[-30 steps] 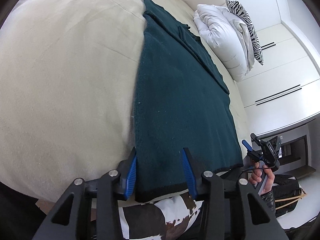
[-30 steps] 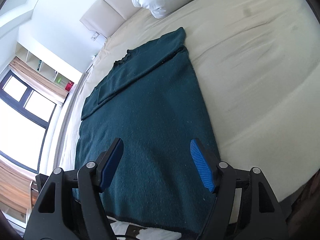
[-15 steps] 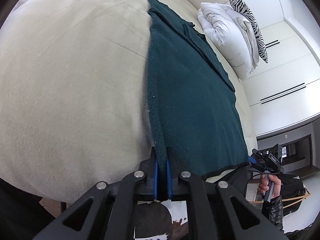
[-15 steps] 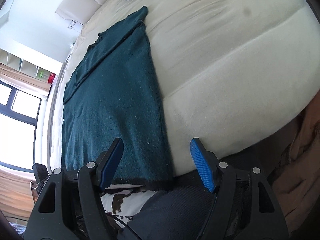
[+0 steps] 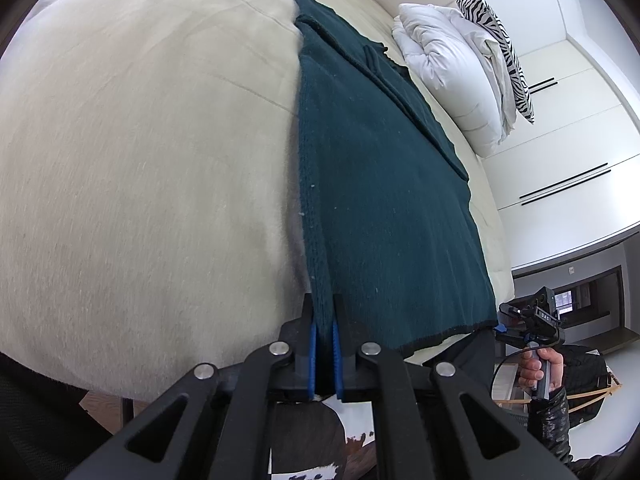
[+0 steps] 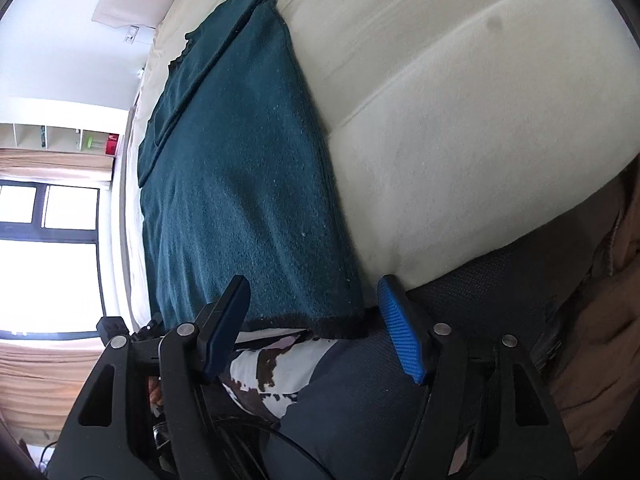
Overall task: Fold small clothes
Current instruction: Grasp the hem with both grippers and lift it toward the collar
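A dark teal knitted garment (image 5: 384, 184) lies spread flat on the cream-covered bed (image 5: 140, 160), its length running from the near edge of the bed toward the head end. A sleeve is folded across its far part, and its black-trimmed hem lies along the bed's near edge.

The left gripper (image 5: 325, 344) is clamped tight on the garment's near left corner: the two blue pads stand almost together with a ridge of knit pinched up between them, and the fabric rises from the bed into the grip.

The right gripper (image 6: 316, 328) is at the garment's near right corner, seen in the right wrist view (image 6: 248, 184). Its jaws have just been closing a little but are apart, one finger over the cloth and the other beyond its side edge, above the dark mesh surface (image 6: 480, 280) just past the bed's edge. The corner of the hem lies between the pads, and they do not press on it. In the left wrist view, a hand (image 5: 538, 364) holds that gripper's handle just off the near right corner.

At the head end of the bed, a white bunched duvet (image 5: 448, 64) is piled with a zebra-striped pillow (image 5: 500, 40) against it. No containers hold anything on the bed; open shelves (image 6: 60, 136) by the window carry small items too tiny to make out.
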`<state>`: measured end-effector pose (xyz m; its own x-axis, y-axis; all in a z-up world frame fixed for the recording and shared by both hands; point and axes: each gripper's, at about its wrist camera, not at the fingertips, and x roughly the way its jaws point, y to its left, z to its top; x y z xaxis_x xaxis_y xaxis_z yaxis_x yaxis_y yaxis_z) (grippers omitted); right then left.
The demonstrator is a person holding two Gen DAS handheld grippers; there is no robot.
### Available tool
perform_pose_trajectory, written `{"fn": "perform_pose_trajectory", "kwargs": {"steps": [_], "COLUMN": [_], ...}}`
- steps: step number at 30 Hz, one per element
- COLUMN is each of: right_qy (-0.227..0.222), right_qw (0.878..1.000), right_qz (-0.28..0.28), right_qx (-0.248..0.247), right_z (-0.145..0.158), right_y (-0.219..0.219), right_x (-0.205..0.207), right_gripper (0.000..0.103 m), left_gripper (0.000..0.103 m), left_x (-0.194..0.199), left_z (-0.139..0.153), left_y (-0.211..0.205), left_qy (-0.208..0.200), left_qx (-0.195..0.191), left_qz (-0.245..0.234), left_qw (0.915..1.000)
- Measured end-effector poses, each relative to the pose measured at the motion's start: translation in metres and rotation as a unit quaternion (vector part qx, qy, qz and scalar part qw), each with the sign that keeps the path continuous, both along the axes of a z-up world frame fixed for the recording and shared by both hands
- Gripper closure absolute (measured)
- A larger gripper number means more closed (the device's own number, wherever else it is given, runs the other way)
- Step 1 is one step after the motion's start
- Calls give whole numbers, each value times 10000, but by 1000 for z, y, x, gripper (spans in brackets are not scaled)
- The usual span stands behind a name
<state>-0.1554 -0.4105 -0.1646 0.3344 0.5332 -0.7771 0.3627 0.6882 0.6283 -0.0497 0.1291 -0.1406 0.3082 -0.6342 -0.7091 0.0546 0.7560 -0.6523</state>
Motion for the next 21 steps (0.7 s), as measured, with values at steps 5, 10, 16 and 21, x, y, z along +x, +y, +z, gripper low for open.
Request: {"fn": "perform_pose_trajectory", "kwargs": {"steps": [5, 10, 16, 21], "right_qy": [-77, -136, -326, -708], "right_qw": [9992, 9985, 9981, 9965], "right_qz": [-174, -287, -351, -292], "right_qx": [343, 441, 398, 321], "right_z": [-12, -18, -17, 4], "right_y": [-3, -12, -11, -9], "right_x": [-4, -12, -19, -16], "right_gripper": [52, 73, 96, 97], "left_gripper": [95, 95, 95, 96], "left_x": [0, -1, -3, 0], "left_z": [0, 1, 9, 21], "left_y": [1, 2, 2, 7], "left_qy": [1, -4, -113, -248], "left_qx": [-66, -55, 68, -111], "left_qz": [42, 36, 27, 152], "left_qw": [10000, 10000, 9999, 9995]}}
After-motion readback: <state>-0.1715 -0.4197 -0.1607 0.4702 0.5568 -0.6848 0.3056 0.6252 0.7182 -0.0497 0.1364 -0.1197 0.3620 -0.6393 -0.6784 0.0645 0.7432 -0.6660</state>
